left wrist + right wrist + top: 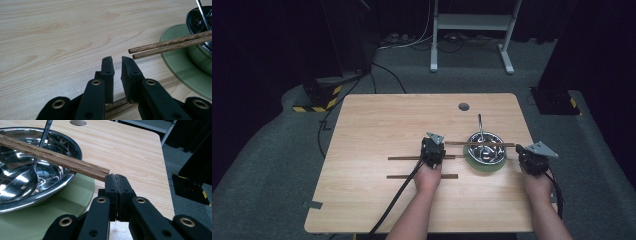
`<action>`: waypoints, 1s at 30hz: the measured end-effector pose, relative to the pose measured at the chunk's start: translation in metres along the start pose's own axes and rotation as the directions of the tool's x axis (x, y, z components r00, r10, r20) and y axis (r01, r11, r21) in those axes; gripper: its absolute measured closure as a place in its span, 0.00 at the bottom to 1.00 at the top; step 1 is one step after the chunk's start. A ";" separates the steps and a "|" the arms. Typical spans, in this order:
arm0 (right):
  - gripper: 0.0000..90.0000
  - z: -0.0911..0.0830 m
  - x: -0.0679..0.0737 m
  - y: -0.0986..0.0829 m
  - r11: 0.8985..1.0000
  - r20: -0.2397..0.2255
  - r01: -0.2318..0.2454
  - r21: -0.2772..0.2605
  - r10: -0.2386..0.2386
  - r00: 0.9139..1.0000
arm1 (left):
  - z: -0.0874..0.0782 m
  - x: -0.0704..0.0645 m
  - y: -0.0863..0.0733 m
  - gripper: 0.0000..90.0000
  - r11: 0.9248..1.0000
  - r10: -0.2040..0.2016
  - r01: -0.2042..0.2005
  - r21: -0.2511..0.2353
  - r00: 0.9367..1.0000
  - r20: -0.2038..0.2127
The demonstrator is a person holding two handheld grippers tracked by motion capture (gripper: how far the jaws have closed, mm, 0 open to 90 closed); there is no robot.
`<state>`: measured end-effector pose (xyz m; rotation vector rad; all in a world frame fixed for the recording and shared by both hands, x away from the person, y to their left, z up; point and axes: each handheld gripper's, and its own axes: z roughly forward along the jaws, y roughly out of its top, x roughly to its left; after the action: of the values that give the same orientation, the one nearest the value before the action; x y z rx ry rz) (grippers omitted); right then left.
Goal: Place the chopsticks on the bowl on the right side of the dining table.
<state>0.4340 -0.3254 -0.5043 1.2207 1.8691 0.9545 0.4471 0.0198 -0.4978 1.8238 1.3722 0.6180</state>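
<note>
Left gripper (pixel 432 150) sits low near the table's middle, jaws slightly parted. Right gripper (pixel 532 159) is at the right, jaws closed. Both forearms reach in from the near edge.

A lab: black curtains (pixel 272 45), grey carpet (pixel 267 165) (hazard-striped stand base (pixel 318 102)).
</note>
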 end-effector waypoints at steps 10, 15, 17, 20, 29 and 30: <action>0.88 -0.006 0.005 0.000 1.000 0.018 0.015 -0.004 -0.014 1.000 | -0.014 0.009 -0.009 0.86 1.000 0.017 -0.017 0.002 1.000 0.005; 0.85 -0.014 0.015 -0.001 0.999 0.039 0.043 -0.015 -0.042 0.998 | -0.027 0.013 -0.016 0.81 0.999 0.032 -0.032 -0.007 0.999 0.026; 0.83 -0.018 0.018 -0.002 0.998 0.056 0.063 -0.013 -0.062 0.997 | -0.033 0.016 -0.019 0.80 0.999 0.034 -0.034 -0.010 0.999 0.038; 0.82 -0.023 0.020 -0.002 0.998 0.062 0.060 -0.016 -0.059 0.996 | -0.041 0.021 -0.025 0.76 0.999 0.044 -0.044 -0.015 0.997 0.062; 0.77 -0.046 0.045 -0.013 1.000 -0.030 0.023 0.009 -0.023 0.999 | -0.075 0.037 -0.056 0.62 0.994 0.107 -0.108 0.006 0.988 0.115; 0.76 -0.047 0.048 -0.013 1.000 -0.052 0.013 0.012 -0.013 0.999 | -0.080 0.039 -0.061 0.61 0.994 0.107 -0.108 0.005 0.988 0.116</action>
<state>0.3730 -0.2937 -0.5002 1.2001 1.9230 0.9776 0.3638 0.0878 -0.5011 1.9218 1.2100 0.5516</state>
